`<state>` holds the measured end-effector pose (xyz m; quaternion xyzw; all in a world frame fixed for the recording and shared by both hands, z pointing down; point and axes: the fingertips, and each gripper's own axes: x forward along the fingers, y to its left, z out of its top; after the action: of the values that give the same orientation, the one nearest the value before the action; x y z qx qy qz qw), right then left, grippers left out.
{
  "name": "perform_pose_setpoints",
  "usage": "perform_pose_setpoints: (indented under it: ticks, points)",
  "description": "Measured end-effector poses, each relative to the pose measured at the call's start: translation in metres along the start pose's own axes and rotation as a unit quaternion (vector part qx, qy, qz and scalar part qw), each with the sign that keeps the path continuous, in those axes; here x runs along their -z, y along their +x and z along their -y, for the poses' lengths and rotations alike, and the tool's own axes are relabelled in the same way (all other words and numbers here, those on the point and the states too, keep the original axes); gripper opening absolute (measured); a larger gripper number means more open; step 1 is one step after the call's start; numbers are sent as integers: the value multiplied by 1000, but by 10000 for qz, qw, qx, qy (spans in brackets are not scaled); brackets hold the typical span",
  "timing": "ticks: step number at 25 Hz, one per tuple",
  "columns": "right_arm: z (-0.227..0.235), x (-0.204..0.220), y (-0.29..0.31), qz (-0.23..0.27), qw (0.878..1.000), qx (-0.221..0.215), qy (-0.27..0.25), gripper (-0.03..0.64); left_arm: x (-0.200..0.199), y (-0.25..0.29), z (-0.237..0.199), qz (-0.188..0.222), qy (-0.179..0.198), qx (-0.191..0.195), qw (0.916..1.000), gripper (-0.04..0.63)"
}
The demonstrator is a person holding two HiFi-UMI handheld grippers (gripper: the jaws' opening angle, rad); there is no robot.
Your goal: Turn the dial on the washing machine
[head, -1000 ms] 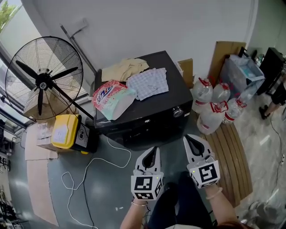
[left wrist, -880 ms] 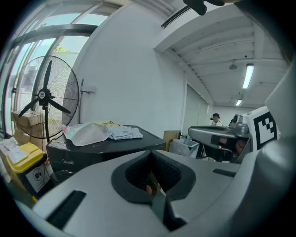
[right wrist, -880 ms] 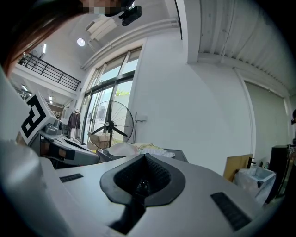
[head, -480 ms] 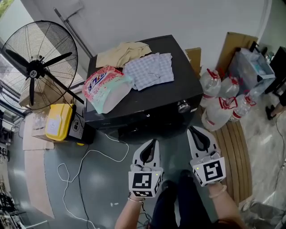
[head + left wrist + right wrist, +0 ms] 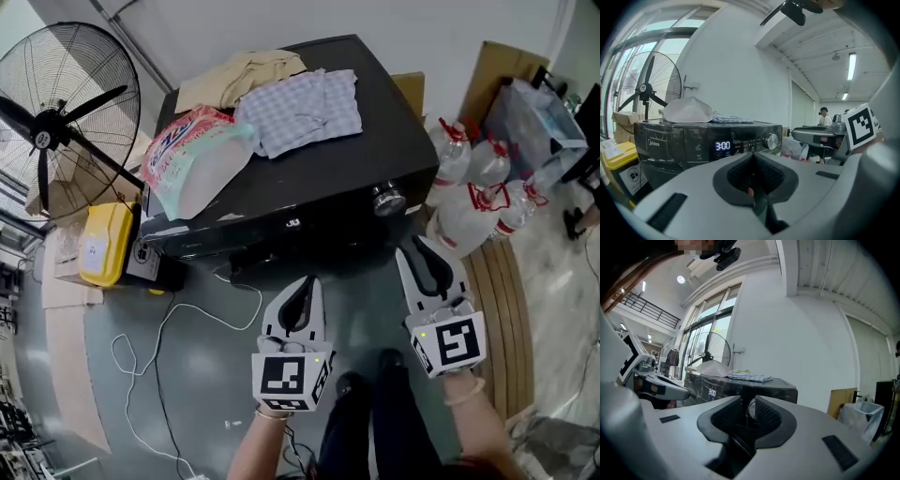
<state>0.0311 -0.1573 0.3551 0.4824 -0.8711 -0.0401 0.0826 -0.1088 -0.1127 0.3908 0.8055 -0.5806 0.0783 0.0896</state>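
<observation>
Dial [image 5: 387, 199] on washing machine [image 5: 375, 141] untouched; right tool [image 5: 422, 248] just opened slightly, nothing between jaws; left tool [image 5: 304, 286] closed, empty.

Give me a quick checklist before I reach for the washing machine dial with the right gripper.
1. The dial is uncovered on the washing machine front: ok.
2. The right gripper is lined up: ok, the dial shows through its gap in the right gripper view.
3. Jaw opening: not ok. The jaws have just been opening, the gap looks narrow, and nothing is between them.
4. Contact with the dial: not ok, the gripper is short of it.
5. The left gripper is out of the way: ok. It is shut, empty and left of the dial.
</observation>
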Motion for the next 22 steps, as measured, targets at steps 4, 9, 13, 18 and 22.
perform_pose_setpoints:
  ticks: [4,9,13,18,22]
  points:
    - [7,18,16,-9,10000,44,-6,132,16,9,-5,-54,-28,-39,10000,17]
    - [12,38,37,-120,9999,10,48,188,30,20,-10,-100,-224,-94,9997,17]
    - [19,49,53,-175,9998,8,116,224,41,23,-16,-147,-187,-179,9996,17]
    - [24,60,67,-286,9996,13,4,280,54,26,-22,-275,-161,-249,9992,17]
    - [27,66,75,-380,9992,116,-81,302,61,26,-24,-381,-151,-293,9987,17]
